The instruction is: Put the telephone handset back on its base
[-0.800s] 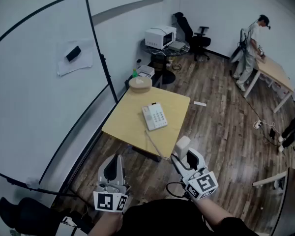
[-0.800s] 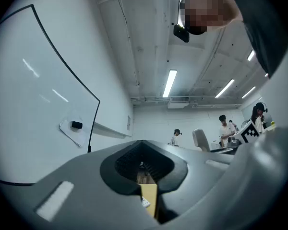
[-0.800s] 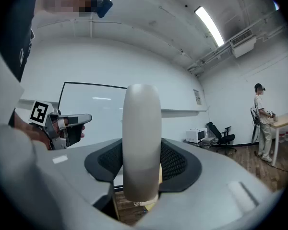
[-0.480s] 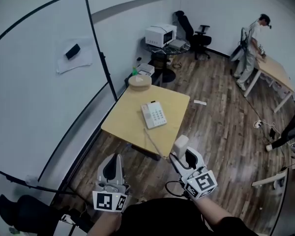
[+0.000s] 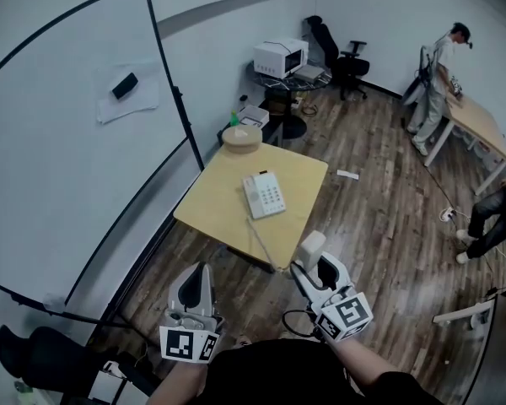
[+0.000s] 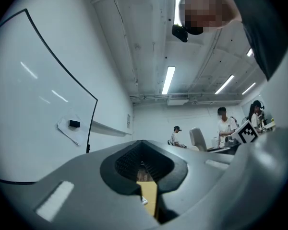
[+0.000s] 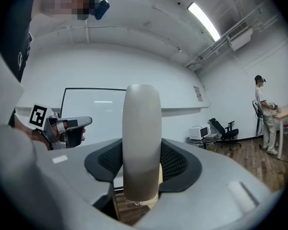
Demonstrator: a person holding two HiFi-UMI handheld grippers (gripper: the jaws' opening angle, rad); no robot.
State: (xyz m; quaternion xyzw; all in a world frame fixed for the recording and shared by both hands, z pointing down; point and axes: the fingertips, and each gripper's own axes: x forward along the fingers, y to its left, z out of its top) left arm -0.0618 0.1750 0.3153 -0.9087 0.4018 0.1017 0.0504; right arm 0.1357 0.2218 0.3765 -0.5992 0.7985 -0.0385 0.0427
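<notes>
On wooden table (image 5: 211, 209), phone base (image 5: 264, 197), plank floor (image 5: 379, 226)

White telephone base (image 5: 264, 196) lying keypad-up near the middle of the square wooden table (image 5: 215, 218), with a round pale box (image 5: 240, 139) at the table's far corner. Handset (image 5: 311, 248) clamped in the right gripper (image 5: 314, 261), off the table's near edge and low over the plank floor, joined to the base by a cord (image 5: 261, 243) crossing that edge. Left gripper (image 5: 196, 275) alongside at left, jaws together, pointing toward the table; large whiteboard (image 5: 59, 150) standing to the left.
</notes>
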